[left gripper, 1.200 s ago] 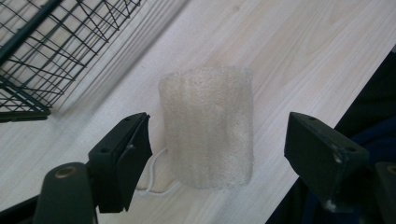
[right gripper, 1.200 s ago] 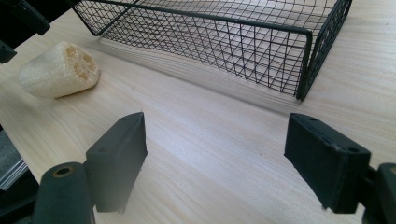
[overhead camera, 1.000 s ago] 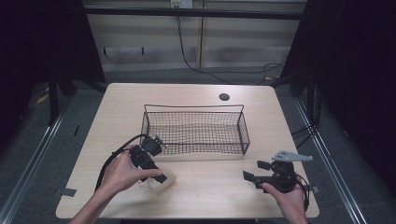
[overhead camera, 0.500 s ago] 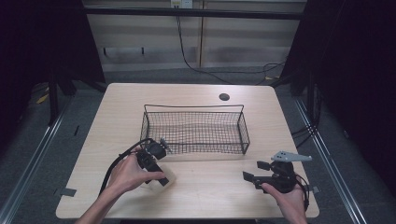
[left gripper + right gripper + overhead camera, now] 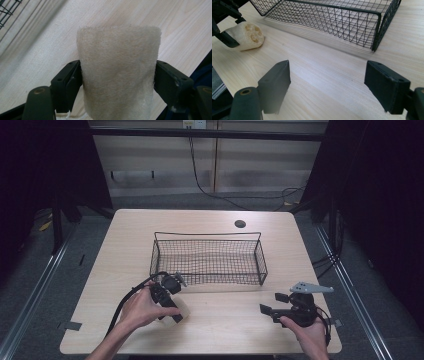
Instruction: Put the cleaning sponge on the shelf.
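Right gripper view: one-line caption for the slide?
Right tongs open above the table, facing a loofah piece in the left tongs beside a wire basket.

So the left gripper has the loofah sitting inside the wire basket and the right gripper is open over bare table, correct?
Not quite. The loofah lies on the table outside the wire basket, in front of its near left corner; the high view shows this. The left gripper does have the loofah between its jaws, and the right gripper is open over bare table.

Bright overhead light on pale table (image 5: 210, 220), dark surroundings; soft shadows; near jaws slightly blurred
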`<state>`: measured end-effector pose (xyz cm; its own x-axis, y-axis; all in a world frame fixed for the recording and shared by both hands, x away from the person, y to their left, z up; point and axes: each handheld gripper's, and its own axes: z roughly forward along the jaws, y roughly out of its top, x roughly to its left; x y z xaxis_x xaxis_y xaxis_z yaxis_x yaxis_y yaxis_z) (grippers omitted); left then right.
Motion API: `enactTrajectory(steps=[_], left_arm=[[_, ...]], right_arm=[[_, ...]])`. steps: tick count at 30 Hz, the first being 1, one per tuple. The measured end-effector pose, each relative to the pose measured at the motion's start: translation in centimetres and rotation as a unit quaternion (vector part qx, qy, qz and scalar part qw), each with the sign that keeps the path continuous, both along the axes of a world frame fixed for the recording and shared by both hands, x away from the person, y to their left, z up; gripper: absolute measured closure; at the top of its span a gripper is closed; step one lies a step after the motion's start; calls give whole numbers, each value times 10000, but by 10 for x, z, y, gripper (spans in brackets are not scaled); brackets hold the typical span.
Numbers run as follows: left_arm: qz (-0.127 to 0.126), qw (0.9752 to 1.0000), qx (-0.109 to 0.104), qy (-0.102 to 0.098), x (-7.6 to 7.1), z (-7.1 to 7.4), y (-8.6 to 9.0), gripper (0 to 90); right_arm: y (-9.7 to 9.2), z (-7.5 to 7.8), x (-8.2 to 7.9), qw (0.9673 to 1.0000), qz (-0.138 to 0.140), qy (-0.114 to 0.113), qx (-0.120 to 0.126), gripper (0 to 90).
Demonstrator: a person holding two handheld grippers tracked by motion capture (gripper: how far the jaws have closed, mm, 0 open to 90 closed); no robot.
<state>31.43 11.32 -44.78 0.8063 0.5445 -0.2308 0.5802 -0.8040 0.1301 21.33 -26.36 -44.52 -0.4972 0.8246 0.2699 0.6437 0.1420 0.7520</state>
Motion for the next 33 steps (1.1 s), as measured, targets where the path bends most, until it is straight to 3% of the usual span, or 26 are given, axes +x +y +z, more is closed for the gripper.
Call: enactTrajectory(steps=[16, 33], left_arm=[[140, 9998, 157, -10, 1, -3, 0, 272], [155, 9998, -81, -135, 2, 12, 12, 273]], right_arm=[[0, 0, 0, 10000, -8, 23, -8, 207], [1, -1, 1, 10000, -5, 54, -44, 208]])
